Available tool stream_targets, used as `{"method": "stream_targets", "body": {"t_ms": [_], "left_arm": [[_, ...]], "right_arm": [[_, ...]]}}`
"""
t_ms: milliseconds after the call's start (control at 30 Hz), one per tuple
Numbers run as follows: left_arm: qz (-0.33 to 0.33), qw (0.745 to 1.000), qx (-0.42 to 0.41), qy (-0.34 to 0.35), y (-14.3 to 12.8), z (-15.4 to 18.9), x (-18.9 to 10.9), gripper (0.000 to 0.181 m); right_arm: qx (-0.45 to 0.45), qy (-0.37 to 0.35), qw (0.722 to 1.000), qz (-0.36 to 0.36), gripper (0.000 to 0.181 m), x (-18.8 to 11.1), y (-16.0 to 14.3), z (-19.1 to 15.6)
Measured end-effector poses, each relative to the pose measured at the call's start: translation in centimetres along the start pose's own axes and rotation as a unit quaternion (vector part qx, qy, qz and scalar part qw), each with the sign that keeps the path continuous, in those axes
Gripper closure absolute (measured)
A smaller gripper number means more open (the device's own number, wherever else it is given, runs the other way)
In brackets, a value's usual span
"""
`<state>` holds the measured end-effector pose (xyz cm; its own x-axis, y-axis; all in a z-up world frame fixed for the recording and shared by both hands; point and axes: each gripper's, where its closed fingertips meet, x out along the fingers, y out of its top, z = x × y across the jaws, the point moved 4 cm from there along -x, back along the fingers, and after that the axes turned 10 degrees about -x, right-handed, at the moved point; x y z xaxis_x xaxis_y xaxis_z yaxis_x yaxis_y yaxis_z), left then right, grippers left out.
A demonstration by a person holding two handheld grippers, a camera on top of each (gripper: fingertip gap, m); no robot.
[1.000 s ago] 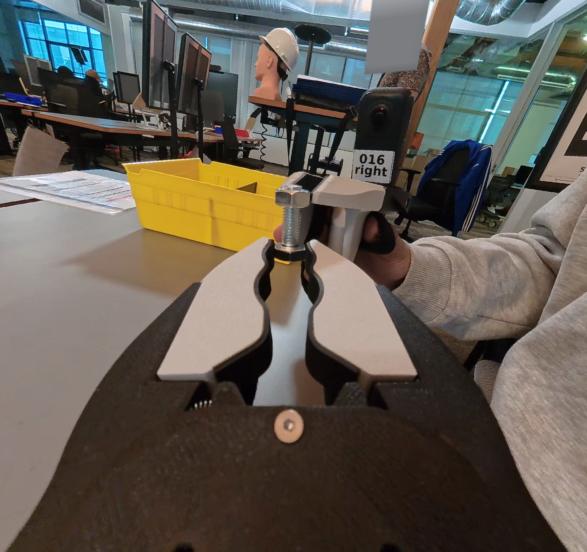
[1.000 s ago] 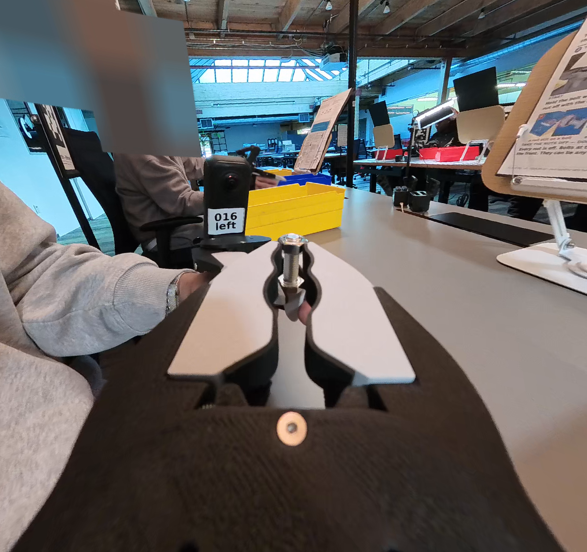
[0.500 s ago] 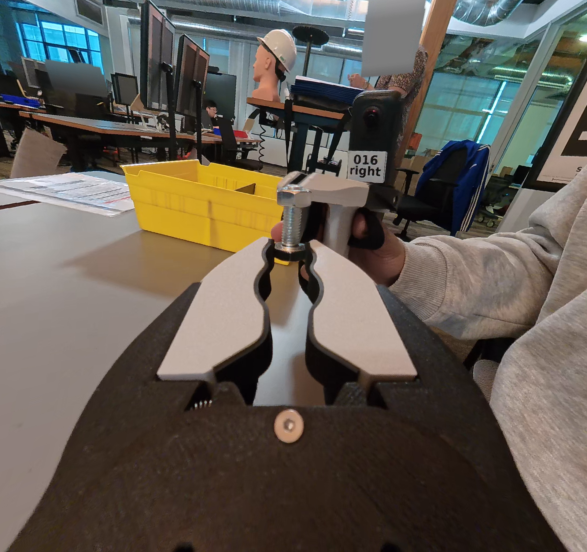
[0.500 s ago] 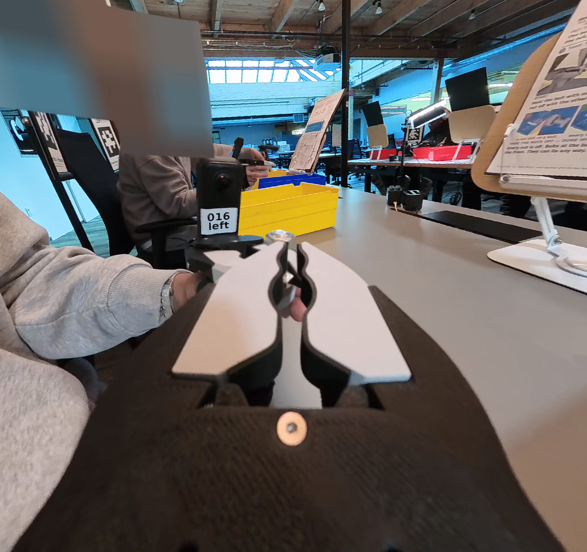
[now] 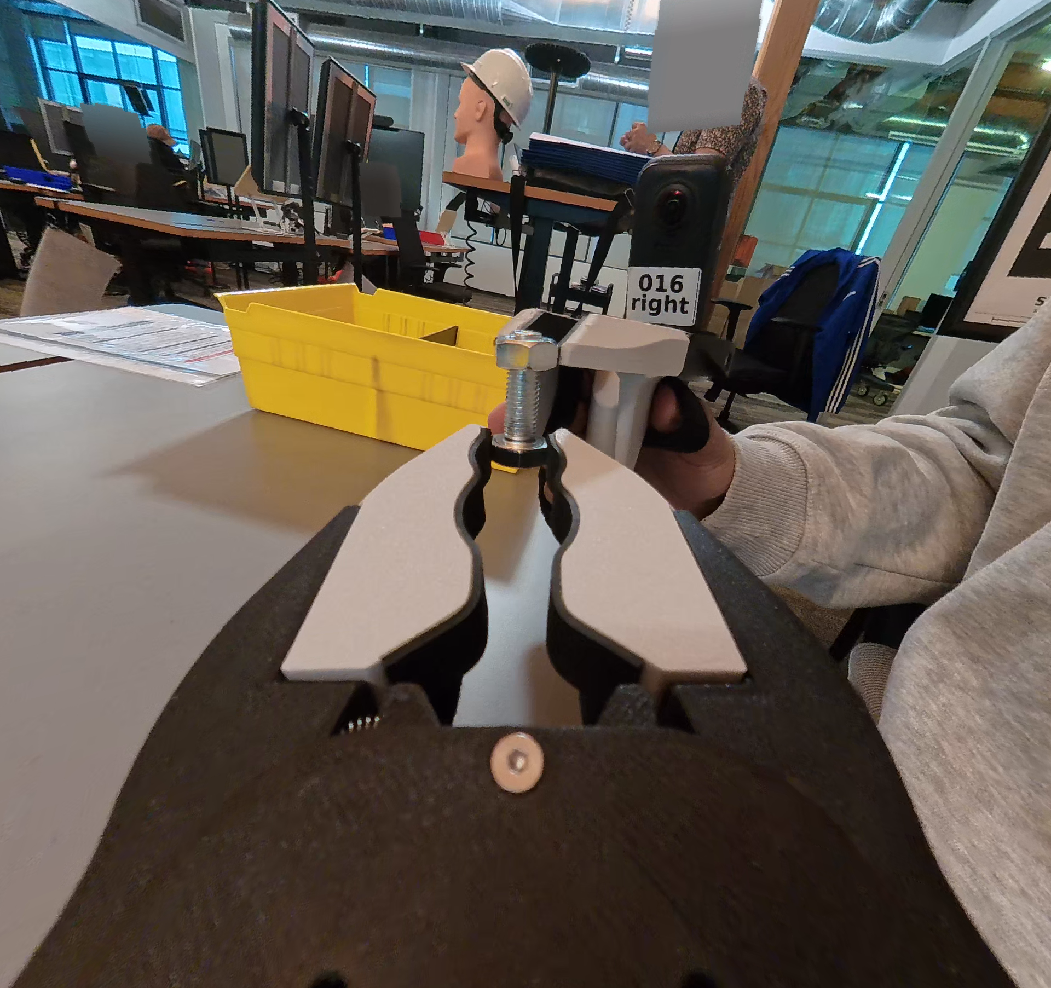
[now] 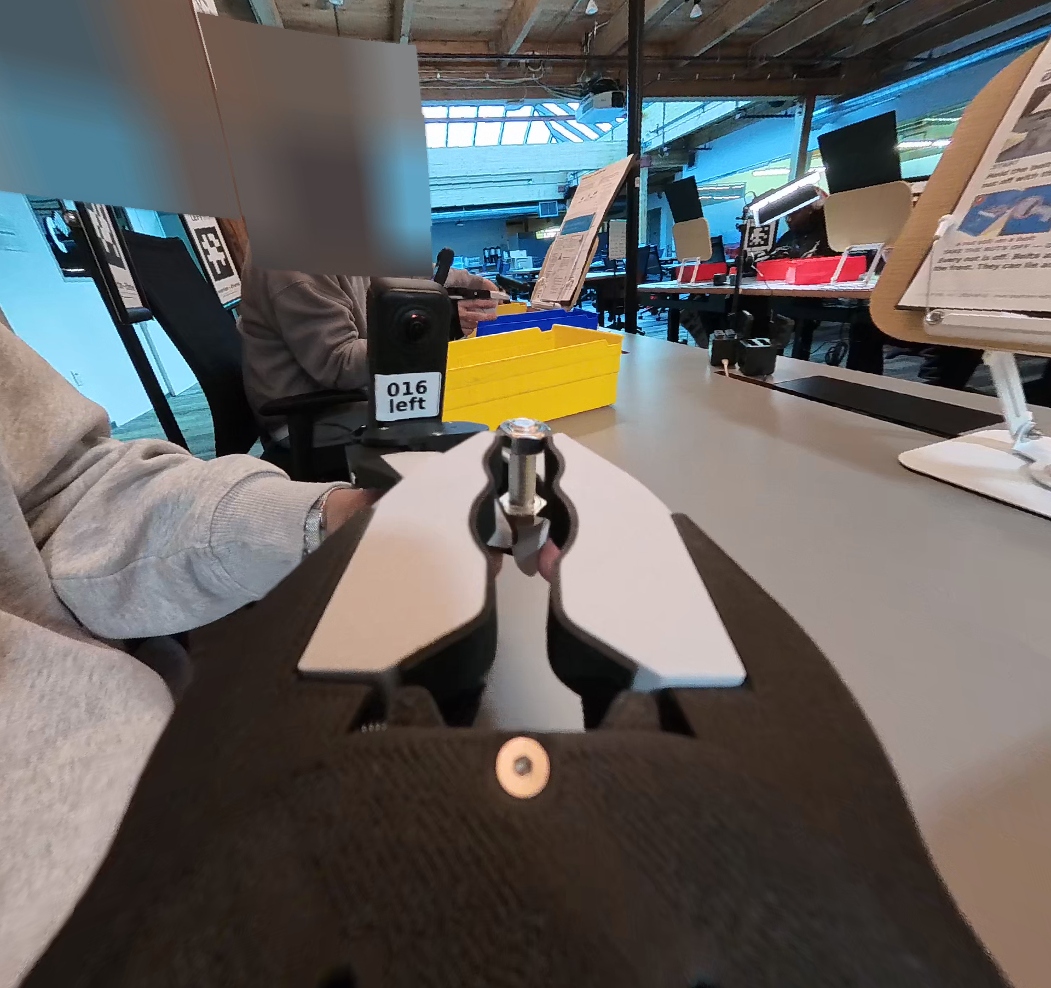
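Observation:
A silver bolt (image 5: 522,400) stands upright above the grey table (image 5: 114,534). My left gripper (image 5: 518,449) is shut on a dark nut (image 5: 518,454) at the bolt's lower end. The right gripper's fingers (image 5: 620,346) come in from the right and clamp the hex head (image 5: 526,349). In the right wrist view, my right gripper (image 6: 522,436) is shut on the bolt's head (image 6: 522,427). The shaft (image 6: 522,471) and nut (image 6: 522,506) hang below it, with the left gripper's fingertips (image 6: 532,542) under the nut.
A yellow bin (image 5: 364,375) sits just beyond the bolt, with a laminated sheet (image 5: 125,335) to its left. Across the table stand another yellow bin (image 6: 529,375) and a blue bin (image 6: 534,321). At right are a black mat (image 6: 887,403) and a document stand (image 6: 978,466).
The right gripper tipped and swung slightly around the bolt's head, then came back to about where it was. The left gripper held the nut still.

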<state>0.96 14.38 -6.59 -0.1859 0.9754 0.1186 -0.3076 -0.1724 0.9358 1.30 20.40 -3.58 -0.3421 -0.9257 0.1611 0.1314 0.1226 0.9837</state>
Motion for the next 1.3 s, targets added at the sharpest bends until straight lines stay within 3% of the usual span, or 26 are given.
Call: {"method": "stream_targets", "body": {"t_ms": [800,1000,1300], "left_arm": [[-0.003,1.0,0.0,-0.007,0.0,0.2,0.0,0.163],[-0.002,1.0,-0.001,-0.002,0.0,0.0,0.0,0.163],[0.0,1.0,-0.001,-0.001,0.0,0.0,0.0,0.163]], "right_arm": [[0.039,-0.009,0.999,0.007,0.171,-0.5,-0.2,1.2],[0.03,0.021,0.999,0.011,0.159,-0.1,0.0,0.1],[0.022,0.01,1.0,-0.007,0.162,0.1,-0.3,0.2]]}}
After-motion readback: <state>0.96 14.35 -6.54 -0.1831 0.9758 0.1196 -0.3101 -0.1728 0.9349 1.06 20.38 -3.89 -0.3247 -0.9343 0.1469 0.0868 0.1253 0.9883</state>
